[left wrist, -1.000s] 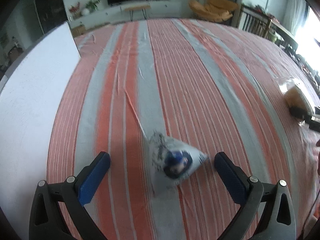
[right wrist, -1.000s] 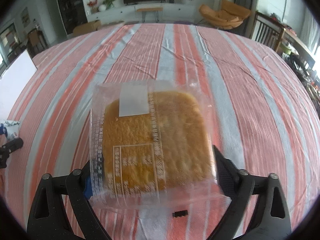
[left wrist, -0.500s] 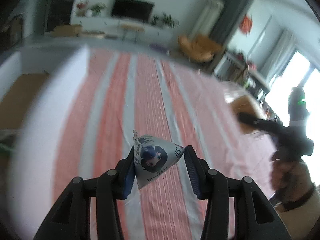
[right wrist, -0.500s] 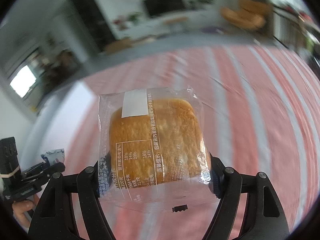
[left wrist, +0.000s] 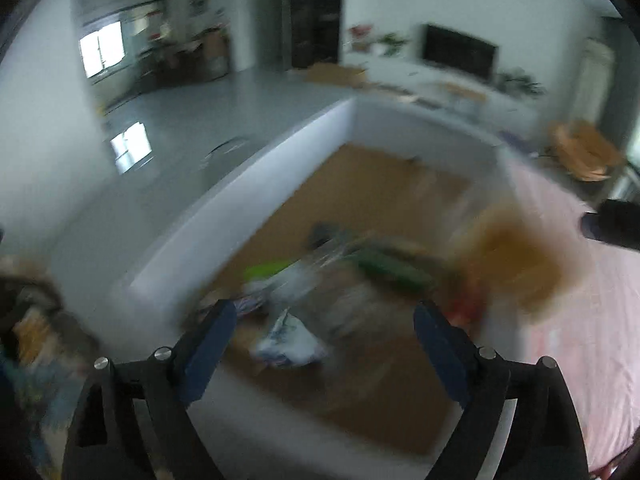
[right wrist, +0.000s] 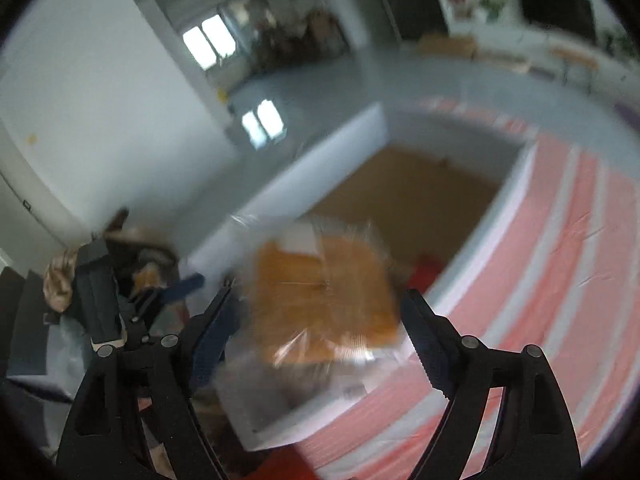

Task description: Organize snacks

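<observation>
Looks into a big room with a grey floor (left wrist: pixel 192 120), white walls and a black TV (left wrist: pixel 460 54) far at the back. All quite blurry.

Closer in, a table with a pink and grey striped cloth (right wrist: pixel 560 240). Right beside the cloth, a big box (left wrist: pixel 240 184) with white walls and a brown bottom.

Inside the box, a pile of snacks: a green packet (left wrist: pixel 384 268), something red (right wrist: pixel 428 272) in a corner, and more that is too smeared to name. Near the front of that pile, a little white and blue bag (left wrist: pixel 288 340), low in the box and touching neither pad.

Above the box's near edge, a cake packet (right wrist: pixel 324 292): a flat orange cake in clear wrap.

Left gripper (left wrist: pixel 324 312): over the box, jaws wide and opening, gripping nothing.

Right gripper (right wrist: pixel 320 300): jaws wide and opening, with the cake packet between them. No squeeze on the cake. Too blurry to tell if the wrap brushes a pad.

In the way: the cake packet hides much of the box in the right view, so only the far corner and the red thing show there.

Only in the left view: the green packet, the little bag and most of the brown bottom. Also the cake packet as an orange smear on the right side, with a dark piece of the right gripper just past it.

Only in the right view: the left gripper from the side, with one blue pad (right wrist: pixel 188 282) sticking out, and the long stripes of the cloth.
</observation>
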{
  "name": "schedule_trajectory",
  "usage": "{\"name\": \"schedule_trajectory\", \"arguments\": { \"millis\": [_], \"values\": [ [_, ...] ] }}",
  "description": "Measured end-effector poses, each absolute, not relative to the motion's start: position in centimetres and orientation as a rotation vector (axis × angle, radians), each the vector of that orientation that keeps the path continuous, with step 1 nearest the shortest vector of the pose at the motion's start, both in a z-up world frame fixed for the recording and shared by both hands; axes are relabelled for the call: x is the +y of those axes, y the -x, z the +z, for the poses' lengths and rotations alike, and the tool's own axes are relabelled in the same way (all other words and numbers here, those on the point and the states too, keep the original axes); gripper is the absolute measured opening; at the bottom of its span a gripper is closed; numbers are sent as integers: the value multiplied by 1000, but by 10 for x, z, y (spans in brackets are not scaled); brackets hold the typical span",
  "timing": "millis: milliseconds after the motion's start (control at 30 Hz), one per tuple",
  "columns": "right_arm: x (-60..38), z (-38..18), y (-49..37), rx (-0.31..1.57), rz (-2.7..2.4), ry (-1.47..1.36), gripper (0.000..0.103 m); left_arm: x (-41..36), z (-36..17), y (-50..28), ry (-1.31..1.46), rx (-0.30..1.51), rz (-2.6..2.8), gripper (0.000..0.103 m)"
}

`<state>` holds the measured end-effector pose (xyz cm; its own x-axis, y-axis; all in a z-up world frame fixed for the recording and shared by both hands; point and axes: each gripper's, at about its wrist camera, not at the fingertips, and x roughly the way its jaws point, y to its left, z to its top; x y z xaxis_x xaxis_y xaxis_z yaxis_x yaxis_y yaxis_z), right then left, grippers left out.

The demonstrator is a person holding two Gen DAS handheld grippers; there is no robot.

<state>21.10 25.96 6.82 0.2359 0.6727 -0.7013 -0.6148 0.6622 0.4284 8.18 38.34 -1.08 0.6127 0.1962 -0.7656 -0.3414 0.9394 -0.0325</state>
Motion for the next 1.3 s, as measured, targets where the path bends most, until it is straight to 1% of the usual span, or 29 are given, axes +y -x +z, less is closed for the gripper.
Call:
{"name": "schedule_trajectory", "arguments": {
  "millis": [133, 300, 333, 400, 533, 767, 967, 1300],
  "values": [
    [256, 68, -209, 987, 886, -59, 86, 404, -27, -68, 205, 884, 373, 90],
    [244, 71, -214, 947, 801, 14, 86, 392, -10, -64, 76, 794, 484, 90],
    [244, 70, -215, 945, 790, 32, 86, 389, -2, -63, 70, 761, 494, 91],
    [246, 67, -213, 942, 772, 74, 86, 387, 15, -57, 105, 702, 523, 102],
    [252, 64, -201, 929, 773, 141, 86, 384, 36, -49, 152, 632, 552, 103],
    [268, 62, -182, 886, 774, 261, 86, 363, 34, -68, 1, 835, 567, 103],
    [273, 61, -180, 881, 770, 308, 86, 365, 30, -68, 31, 830, 568, 103],
    [274, 53, -186, 908, 759, 294, 86, 364, 28, -61, 47, 808, 545, 103]
  ]
}}
